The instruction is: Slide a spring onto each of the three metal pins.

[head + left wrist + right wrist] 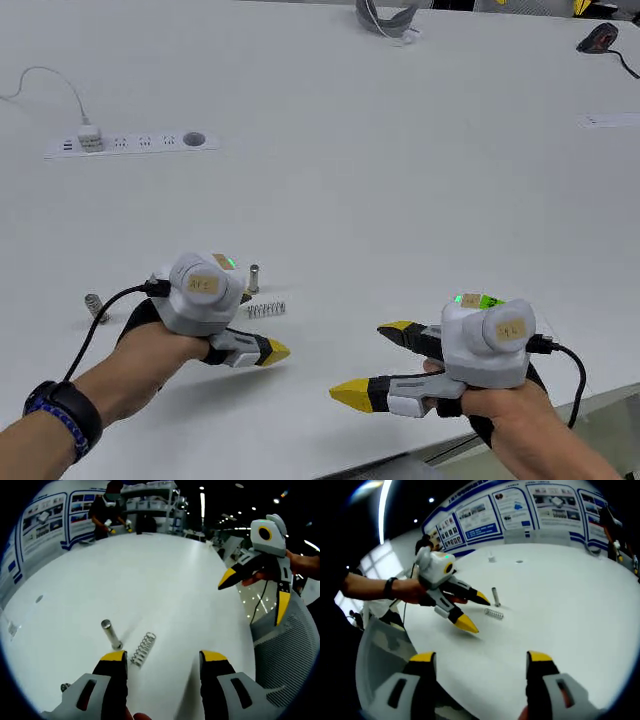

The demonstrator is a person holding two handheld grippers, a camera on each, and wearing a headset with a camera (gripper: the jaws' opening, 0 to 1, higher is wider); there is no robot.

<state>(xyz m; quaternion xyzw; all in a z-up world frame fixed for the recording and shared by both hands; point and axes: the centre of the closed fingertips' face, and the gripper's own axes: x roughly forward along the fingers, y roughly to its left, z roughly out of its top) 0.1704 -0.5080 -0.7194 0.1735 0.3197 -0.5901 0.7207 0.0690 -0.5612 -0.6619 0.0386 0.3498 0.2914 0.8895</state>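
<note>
Our left gripper hovers low at 7 o'clock in the head view, jaws spread wide with nothing between them. Just off its left jaw tip, toward 11 o'clock in the left gripper view, a loose spring lies flat on the white table. A bare metal pin stands upright near it, not touching. Our right gripper sits at 5 o'clock in the head view, also wide and empty, well apart from the spring. At 9 o'clock of the left gripper stands another small pin; we cannot tell what it carries. A power strip lies far off at 11 o'clock.
</note>
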